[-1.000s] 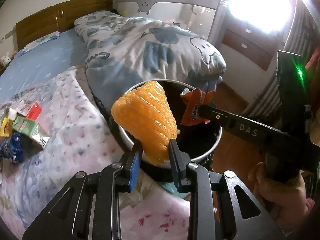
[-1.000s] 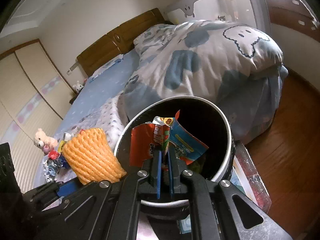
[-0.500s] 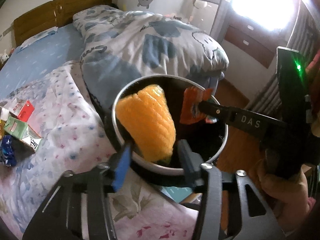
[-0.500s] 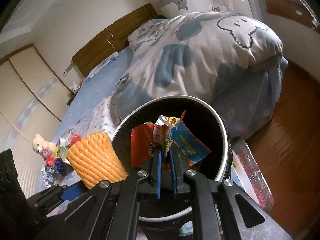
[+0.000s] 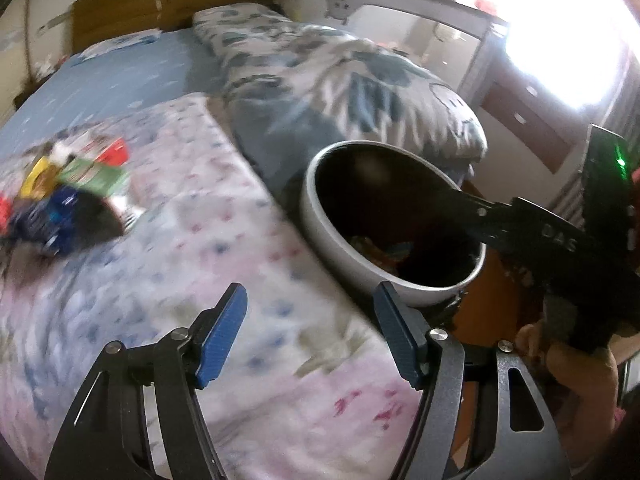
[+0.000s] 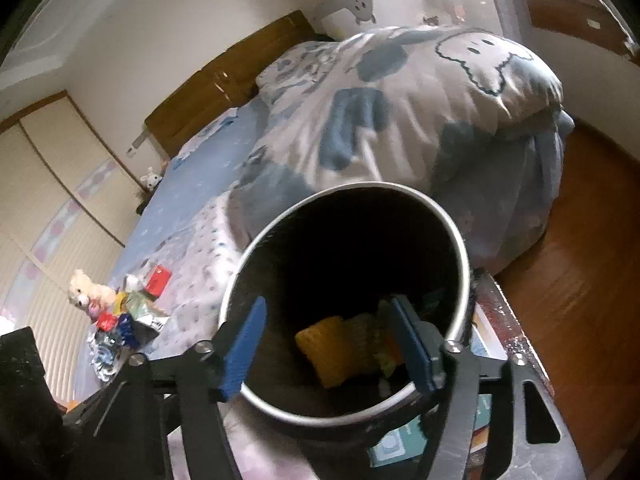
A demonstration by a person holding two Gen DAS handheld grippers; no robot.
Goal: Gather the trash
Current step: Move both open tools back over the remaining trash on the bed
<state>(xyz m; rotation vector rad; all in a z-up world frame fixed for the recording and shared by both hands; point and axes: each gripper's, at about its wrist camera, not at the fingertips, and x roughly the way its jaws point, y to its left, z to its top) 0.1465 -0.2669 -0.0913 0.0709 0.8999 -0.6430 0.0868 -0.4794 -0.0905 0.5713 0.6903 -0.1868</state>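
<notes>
A round metal trash bin [image 5: 340, 236] [image 6: 460, 240] stands beside the bed. The orange foam fruit net [image 6: 332, 352] lies at its bottom, with wrappers [image 5: 384, 252] beside it. My left gripper [image 5: 310, 336] is open and empty above the flowered bedspread, left of the bin. My right gripper [image 6: 332, 344] is open and empty right over the bin's mouth; its arm [image 5: 532, 228] shows in the left wrist view. A pile of trash wrappers and cartons [image 5: 68, 192] [image 6: 128, 312] lies on the bed to the left.
A bunched blue-and-white duvet [image 5: 340, 80] [image 6: 400, 100] lies behind the bin. A teddy bear [image 6: 86, 292] sits by the trash pile. A wooden headboard [image 5: 168, 0] is at the back. Wooden floor [image 6: 580, 240] lies to the right of the bin.
Both grippers opened. The orange foam net and the orange-blue wrapper dropped into the bin. My left gripper swung left, away from the bin toward the bedspread.
</notes>
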